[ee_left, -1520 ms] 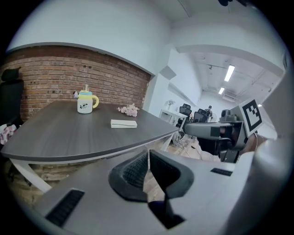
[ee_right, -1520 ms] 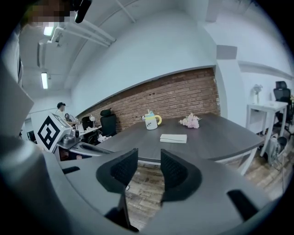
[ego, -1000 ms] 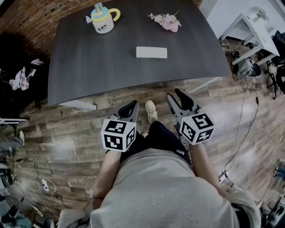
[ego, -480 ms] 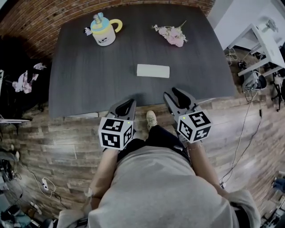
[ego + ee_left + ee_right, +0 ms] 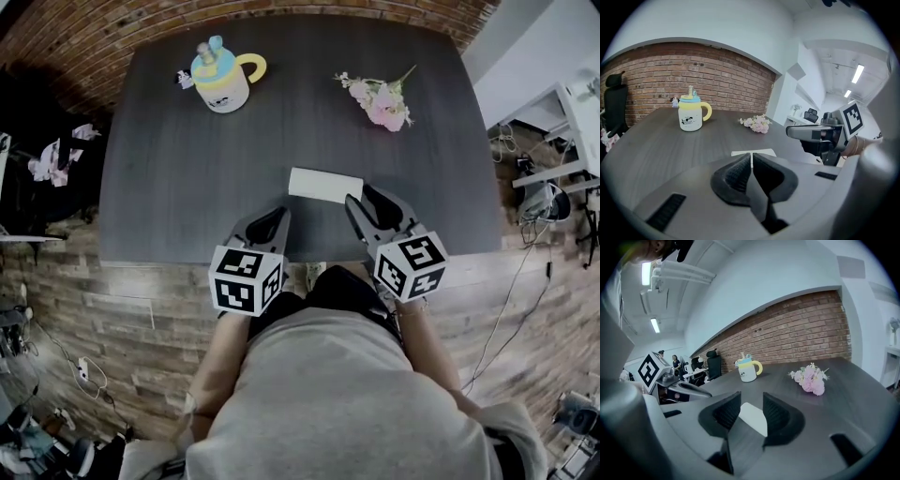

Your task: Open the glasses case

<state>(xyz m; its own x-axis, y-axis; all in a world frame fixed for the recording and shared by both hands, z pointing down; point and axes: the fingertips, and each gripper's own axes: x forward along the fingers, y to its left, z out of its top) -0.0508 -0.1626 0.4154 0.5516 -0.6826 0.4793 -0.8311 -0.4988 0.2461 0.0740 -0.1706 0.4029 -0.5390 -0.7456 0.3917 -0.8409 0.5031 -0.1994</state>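
Broadly, a dark grey table (image 5: 187, 169) fills the upper half of the head view, with wood-plank floor (image 5: 122, 319) below it and a brick wall (image 5: 717, 79) behind its far edge in the left gripper view. The person's grey-clad torso (image 5: 337, 403) takes up the lower middle of the frame.

Both tools reach over the table's near edge at frame centre. The left gripper (image 5: 272, 217) sits left of centre, and in its own view its jaws are pressed together with nothing between them. The right gripper (image 5: 367, 199) sits right of centre with its jaws spread. They hold nothing.

The glasses case (image 5: 325, 185), white, flat and closed, lies on the table just above and between the two tools in the head view, nearer the right one. In the right gripper view it shows through the gap between the spread jaws (image 5: 752, 417), beyond the pads and not touched by them.

A mug (image 5: 221, 80) with a yellow handle stands at the table's upper left. A small bunch of pink flowers (image 5: 382, 98) lies at the upper right.
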